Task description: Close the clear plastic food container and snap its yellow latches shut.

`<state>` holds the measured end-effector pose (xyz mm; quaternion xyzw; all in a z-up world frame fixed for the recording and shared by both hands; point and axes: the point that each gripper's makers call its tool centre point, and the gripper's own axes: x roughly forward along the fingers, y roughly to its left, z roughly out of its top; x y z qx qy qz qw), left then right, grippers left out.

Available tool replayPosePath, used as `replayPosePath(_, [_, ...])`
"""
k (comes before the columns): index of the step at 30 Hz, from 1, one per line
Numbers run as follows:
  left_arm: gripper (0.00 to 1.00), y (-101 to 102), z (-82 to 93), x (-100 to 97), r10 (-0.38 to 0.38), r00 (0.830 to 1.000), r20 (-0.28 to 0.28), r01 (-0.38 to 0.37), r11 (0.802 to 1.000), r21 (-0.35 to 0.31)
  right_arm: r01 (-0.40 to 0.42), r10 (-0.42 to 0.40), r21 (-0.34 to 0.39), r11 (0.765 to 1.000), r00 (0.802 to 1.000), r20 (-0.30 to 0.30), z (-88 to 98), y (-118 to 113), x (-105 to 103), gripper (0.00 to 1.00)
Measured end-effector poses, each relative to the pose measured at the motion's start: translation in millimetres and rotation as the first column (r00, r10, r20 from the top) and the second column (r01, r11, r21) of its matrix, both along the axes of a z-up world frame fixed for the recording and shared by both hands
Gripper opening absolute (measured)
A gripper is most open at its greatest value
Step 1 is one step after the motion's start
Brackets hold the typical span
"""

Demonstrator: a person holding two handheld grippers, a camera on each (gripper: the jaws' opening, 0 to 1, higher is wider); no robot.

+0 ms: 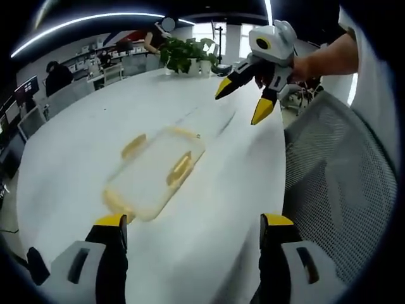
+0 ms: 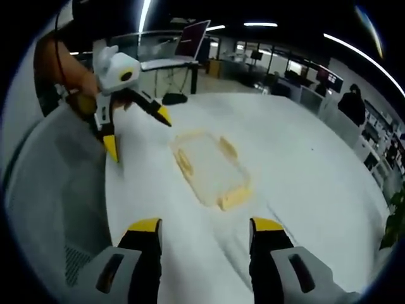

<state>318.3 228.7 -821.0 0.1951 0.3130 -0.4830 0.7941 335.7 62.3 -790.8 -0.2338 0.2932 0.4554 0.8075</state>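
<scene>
Bright ceiling light strips [image 1: 88, 22]; motion blur throughout, fisheye bending at edges.

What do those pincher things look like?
Each hand-held gripper has a white and grey body and two dark jaws with yellow tips. The right hand-held gripper and the left hand-held gripper both carry a round white head.

The clear plastic food container with yellow latches [image 1: 154, 172] is smeared by motion blur in both views, so whether its lid is seated or any latch is snapped cannot be told. The near ends of the white and yellow left tool [image 1: 193, 231] and the right tool [image 2: 205, 234] are cut off by the bottom edges. The green potted plant [image 1: 186, 54] is partly cropped in the right gripper view.
</scene>
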Motion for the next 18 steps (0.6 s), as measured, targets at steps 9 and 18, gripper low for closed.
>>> replayPosePath(9, [0.88, 4.3, -1.8, 5.4, -0.011, 1.0, 0.002, 0.011, 1.0, 0.017, -0.012, 0.012, 0.001, 1.0, 1.0, 0.003, -0.1, 3.1, 6.6, 0.59])
replayPosePath(18, [0.89, 10.7, -3.3, 15.4, -0.014, 1.0, 0.004, 0.014, 0.999, 0.031, -0.023, 0.023, 0.012, 1.0, 1.0, -0.001, -0.9, 7.4, 12.7, 0.65])
